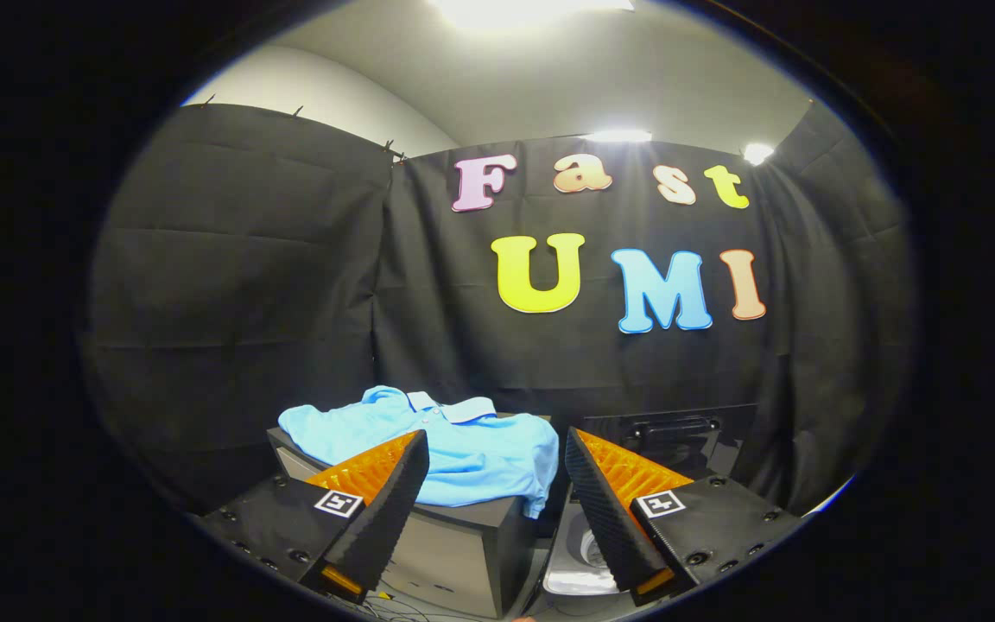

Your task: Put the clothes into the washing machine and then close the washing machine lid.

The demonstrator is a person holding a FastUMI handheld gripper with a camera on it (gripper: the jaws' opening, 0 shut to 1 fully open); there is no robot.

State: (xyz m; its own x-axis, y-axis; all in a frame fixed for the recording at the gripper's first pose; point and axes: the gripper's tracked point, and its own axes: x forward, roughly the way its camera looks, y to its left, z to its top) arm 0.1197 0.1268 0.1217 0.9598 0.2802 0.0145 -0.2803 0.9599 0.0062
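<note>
A light blue polo shirt (472, 453) lies spread on top of a dark box-like stand (463, 540), beyond my fingers and mostly toward the left one. To its right stands the washing machine (579, 561), its dark lid (674, 436) raised upright behind the right finger, with part of the white tub opening showing low between the fingers. My gripper (493, 449) hangs open in the air, short of the shirt, with nothing between the fingers.
Black cloth walls close in the booth behind and on both sides. Some cables lie on the floor in front of the stand (402, 605). Bright ceiling lights shine above.
</note>
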